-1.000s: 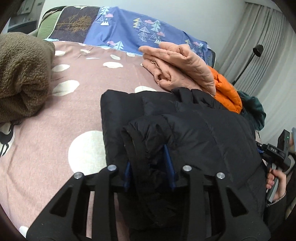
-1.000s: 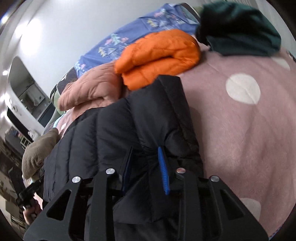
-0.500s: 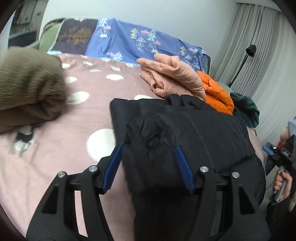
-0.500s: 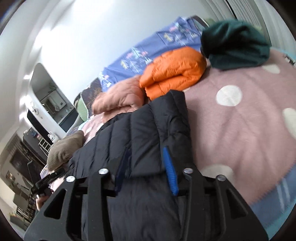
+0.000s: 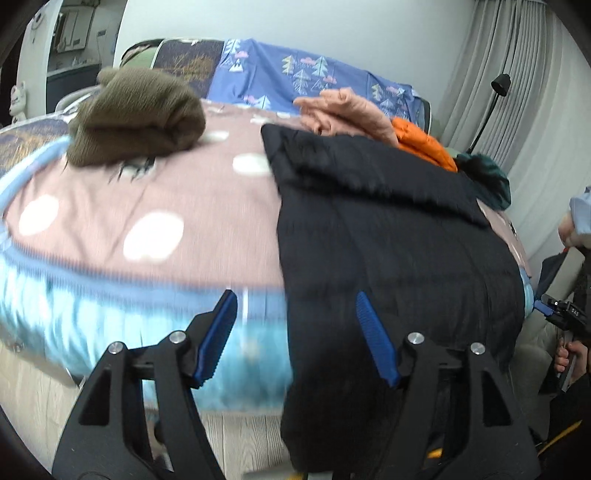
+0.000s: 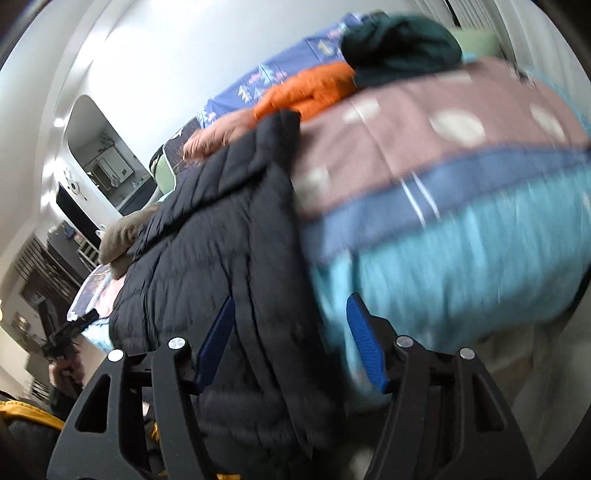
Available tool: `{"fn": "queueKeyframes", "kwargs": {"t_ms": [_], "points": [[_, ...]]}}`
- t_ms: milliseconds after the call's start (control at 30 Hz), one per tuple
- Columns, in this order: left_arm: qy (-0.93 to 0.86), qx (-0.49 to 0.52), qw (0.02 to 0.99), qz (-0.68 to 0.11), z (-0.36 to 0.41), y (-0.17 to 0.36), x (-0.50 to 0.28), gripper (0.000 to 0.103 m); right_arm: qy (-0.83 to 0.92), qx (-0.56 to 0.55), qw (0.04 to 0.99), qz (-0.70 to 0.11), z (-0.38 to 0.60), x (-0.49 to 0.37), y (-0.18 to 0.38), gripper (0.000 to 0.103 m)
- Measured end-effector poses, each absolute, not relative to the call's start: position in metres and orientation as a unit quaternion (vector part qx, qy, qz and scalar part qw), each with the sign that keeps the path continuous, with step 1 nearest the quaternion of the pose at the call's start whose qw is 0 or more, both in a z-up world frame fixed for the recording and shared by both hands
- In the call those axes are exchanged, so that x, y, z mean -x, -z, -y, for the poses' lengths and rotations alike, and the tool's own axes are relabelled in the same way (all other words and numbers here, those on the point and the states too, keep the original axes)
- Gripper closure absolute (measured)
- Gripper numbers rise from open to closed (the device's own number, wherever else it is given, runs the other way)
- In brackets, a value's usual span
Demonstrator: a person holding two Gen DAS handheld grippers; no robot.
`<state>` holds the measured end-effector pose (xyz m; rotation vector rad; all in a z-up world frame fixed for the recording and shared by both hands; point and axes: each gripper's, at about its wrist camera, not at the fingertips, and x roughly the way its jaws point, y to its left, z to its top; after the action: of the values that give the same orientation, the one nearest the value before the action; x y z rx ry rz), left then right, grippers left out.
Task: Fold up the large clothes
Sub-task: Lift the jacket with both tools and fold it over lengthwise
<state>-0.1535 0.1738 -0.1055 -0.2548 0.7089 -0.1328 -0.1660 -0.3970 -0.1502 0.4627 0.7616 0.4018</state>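
Both grippers' fingers (image 5: pixel 218 332) just spread and released, black jacket (image 5: pixel 388 236) draped over bed edge (image 5: pixel 110 314).

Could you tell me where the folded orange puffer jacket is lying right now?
The folded orange puffer jacket lies far back on the bed, between the pink garment and the dark green one, beyond the black quilted coat.

A bed (image 5: pixel 110 295) with a pink, white-dotted blanket (image 5: pixel 166 199) fills the room, its side showing light blue bedding. A plain white wall (image 5: pixel 332 33) rises behind blue tree-print pillows (image 5: pixel 295 74). Pale pleated curtains (image 5: pixel 532 74) hang at the right beside a black lamp (image 5: pixel 500 83). The floor (image 5: pixel 243 439) is pale wood planks
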Motion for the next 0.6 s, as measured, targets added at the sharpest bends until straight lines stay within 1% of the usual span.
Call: {"fn": "queueKeyframes", "kwargs": {"t_ms": [100, 200, 367, 600], "points": [[0.063, 0.130, 0.923, -0.357, -0.171, 0.125, 0.176, 0.035, -0.199, -0.220, 0.870, -0.393, 0.396, 0.178, 0.174, 0.040], [0.066, 0.150, 0.914, -0.371, -0.172, 0.147, 0.193, 0.035, -0.214, -0.230, 0.859, -0.404, 0.393, 0.189, 0.191, 0.040], [0.068, 0.166, 0.899, -0.400, -0.169, 0.184, 0.208, 0.035, -0.222, -0.209, 0.855, -0.419, 0.378, 0.195, 0.208, 0.040], [0.079, 0.192, 0.881, -0.425, -0.166, 0.216, 0.212, 0.035, -0.230, -0.198, 0.852, -0.426, 0.366, 0.195, 0.225, 0.040]]}}
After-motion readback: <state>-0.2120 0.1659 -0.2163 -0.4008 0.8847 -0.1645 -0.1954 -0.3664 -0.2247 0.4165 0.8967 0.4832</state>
